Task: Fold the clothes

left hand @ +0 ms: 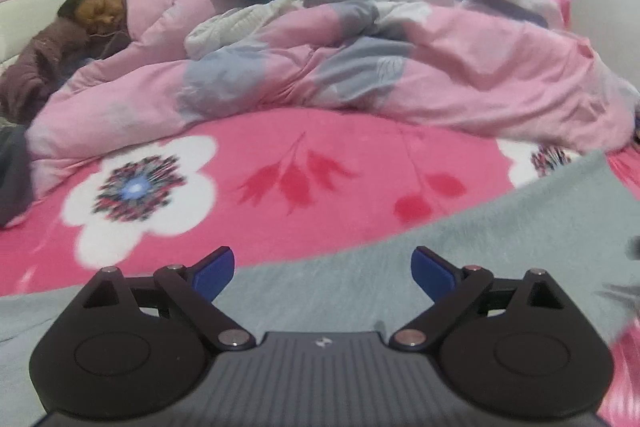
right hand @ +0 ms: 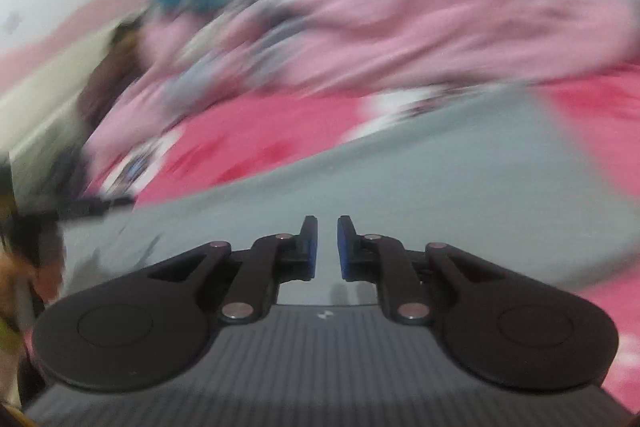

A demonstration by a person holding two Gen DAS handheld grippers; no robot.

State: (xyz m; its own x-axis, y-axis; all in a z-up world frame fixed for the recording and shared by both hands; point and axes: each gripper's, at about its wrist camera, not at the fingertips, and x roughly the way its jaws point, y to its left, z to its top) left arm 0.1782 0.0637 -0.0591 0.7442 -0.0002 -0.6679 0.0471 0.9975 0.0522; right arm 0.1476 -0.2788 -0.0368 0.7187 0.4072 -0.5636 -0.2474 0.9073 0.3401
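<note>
Left wrist view: the left tool hovers spread, gripping nothing, over a grey garment spread on the pink floral bed. Right wrist view, blurred: the right tool is nearly pressed together, a narrow gap showing, above that cloth. Fold stage cannot be judged.

one grey garment, one quilt, one person

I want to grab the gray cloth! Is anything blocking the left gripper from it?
Nothing visible is. The left gripper is open right over the gray cloth, with only cloth between its fingers. The pink quilt is heaped farther back on the bed.
</note>
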